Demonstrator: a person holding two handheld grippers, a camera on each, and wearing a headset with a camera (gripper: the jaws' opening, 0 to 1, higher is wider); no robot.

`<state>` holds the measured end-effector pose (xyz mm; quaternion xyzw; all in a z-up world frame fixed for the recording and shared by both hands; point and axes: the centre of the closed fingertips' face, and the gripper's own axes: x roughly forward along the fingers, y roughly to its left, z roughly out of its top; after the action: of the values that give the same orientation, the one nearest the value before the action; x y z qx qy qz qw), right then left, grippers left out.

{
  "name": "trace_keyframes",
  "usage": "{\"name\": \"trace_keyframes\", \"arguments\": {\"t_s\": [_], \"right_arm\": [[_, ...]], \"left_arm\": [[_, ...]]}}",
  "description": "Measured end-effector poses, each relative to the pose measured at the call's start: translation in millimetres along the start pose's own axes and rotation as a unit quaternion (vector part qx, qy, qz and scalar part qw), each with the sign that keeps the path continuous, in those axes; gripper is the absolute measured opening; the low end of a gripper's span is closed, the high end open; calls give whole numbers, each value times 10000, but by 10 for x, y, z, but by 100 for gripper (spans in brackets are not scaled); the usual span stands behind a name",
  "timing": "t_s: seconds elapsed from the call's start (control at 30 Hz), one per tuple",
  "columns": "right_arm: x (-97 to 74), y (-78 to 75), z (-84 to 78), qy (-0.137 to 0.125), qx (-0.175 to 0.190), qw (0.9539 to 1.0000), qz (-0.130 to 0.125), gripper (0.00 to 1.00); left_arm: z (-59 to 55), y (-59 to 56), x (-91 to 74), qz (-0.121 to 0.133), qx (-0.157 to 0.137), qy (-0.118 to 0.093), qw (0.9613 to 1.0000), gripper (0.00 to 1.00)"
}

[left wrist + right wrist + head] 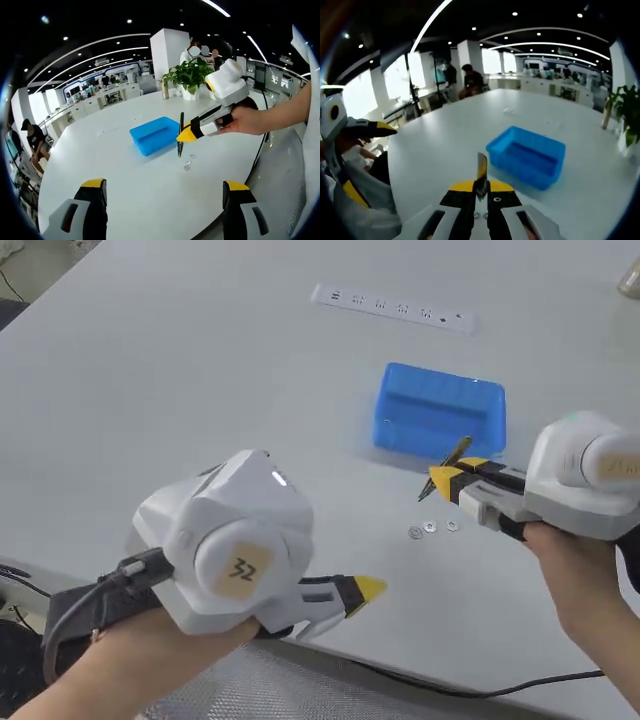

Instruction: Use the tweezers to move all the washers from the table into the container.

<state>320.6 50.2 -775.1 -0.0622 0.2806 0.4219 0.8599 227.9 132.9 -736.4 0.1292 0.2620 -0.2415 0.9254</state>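
Three small metal washers (431,528) lie close together on the white table, in front of the blue container (440,410). My right gripper (447,480) is shut on the dark tweezers (452,462), whose tips point down a little above and to the left of the washers. In the left gripper view the tweezers (180,135) hang just over the washers (188,163), beside the container (155,135). In the right gripper view the tweezers (481,172) stick out between the shut jaws, toward the container (527,155). My left gripper (164,184) is open and holds nothing, near the table's front edge (360,592).
A white power strip (395,308) lies at the far side of the table. A black cable (470,690) runs along the front edge. A potted plant (187,77) stands on the table behind the container. Several people are in the room beyond.
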Motion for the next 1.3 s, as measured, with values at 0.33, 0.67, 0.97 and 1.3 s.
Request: {"name": "trace_keyframes", "arguments": {"t_s": [0.33,0.67,0.97,1.3], "right_arm": [[48,-11,-253,287,71,9996,-44,4],[48,-22,-252,264,204,9994,-35,4],[49,-3,-267,296,206,9993,3,4],[71,10,-261,280,132,9995,-2,4]], "left_arm": [[-49,-26,1,3,46,75,10000,99],[-69,-9,8,23,84,119,9999,98],[-58,1,14,36,95,115,9999,98],[-67,-5,22,25,111,134,9998,98]]}}
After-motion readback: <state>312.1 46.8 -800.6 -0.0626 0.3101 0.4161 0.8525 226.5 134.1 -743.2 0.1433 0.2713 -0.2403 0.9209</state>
